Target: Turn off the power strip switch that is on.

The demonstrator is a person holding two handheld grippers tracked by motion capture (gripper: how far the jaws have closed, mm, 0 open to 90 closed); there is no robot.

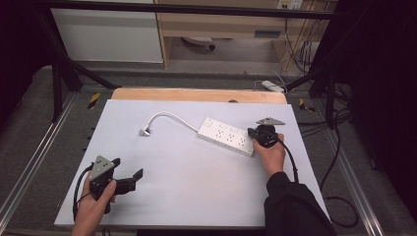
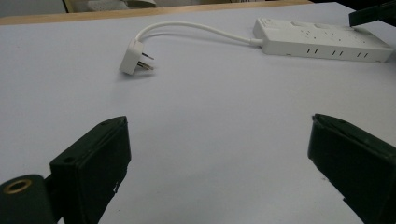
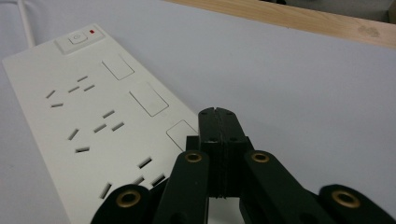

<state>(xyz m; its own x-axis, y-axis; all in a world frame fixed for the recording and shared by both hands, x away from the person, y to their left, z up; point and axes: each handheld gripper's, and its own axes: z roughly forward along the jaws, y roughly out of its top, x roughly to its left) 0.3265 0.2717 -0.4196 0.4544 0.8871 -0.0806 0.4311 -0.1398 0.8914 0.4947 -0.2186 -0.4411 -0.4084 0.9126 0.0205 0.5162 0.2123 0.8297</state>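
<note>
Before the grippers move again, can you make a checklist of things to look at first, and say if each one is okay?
1. Power strip lies flat on the table: ok.
2. Plug is free on the table, with nothing touching it: ok.
3. Cable runs from plug to strip in one loose curve, no knots: ok.
4. Left hand-held gripper has its jaws wide apart with nothing between them, ready to grab: ok.
5. Right hand-held gripper has its jaws shut together over the near end of the strip, holding nothing: ok if it is meant to press the strip down.
6. Right gripper really touches the strip: cannot tell.
</note>
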